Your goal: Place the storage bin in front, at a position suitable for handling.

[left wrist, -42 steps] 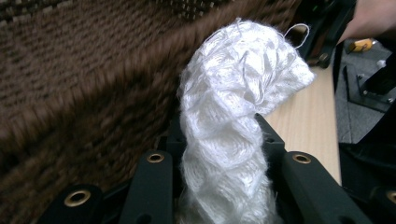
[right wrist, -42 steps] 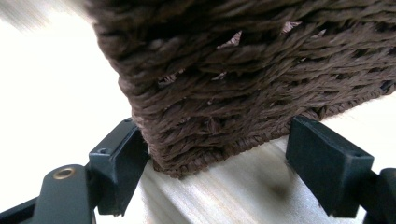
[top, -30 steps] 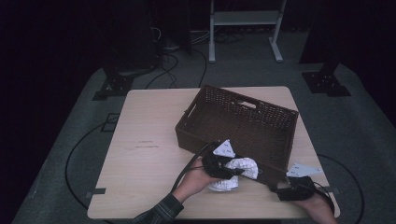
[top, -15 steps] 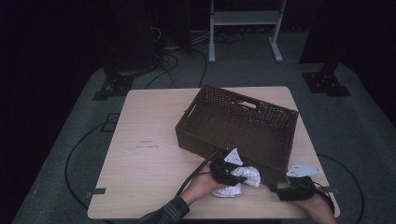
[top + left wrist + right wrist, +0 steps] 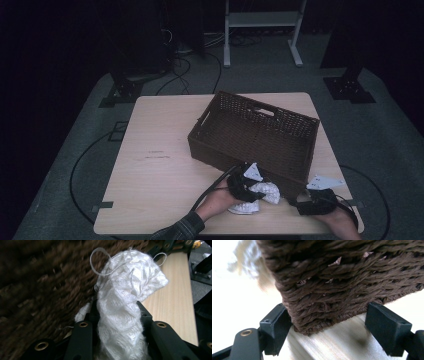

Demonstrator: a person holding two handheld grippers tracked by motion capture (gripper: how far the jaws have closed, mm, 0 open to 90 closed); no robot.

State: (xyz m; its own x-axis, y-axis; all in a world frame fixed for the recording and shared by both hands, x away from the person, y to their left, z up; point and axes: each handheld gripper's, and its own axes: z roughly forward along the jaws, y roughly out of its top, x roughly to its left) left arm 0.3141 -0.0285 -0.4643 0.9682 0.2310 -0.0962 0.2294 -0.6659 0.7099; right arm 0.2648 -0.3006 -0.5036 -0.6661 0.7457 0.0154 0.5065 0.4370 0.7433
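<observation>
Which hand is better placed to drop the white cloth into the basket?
The left. Its gripper is already shut on the white cloth, right beside the basket wall. The right gripper stands open around the basket's near corner, holding nothing.

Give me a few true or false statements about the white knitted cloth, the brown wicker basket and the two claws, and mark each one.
1. The left claw is clamped on the white knitted cloth. True.
2. The white knitted cloth lies inside the dark brown wicker basket. False: it is outside, by the basket's near wall, above the light wooden table.
3. The right claw has its jaws on either side of the basket's bottom corner. True.
4. The basket is full of clothes. False: its inside looks empty.
</observation>
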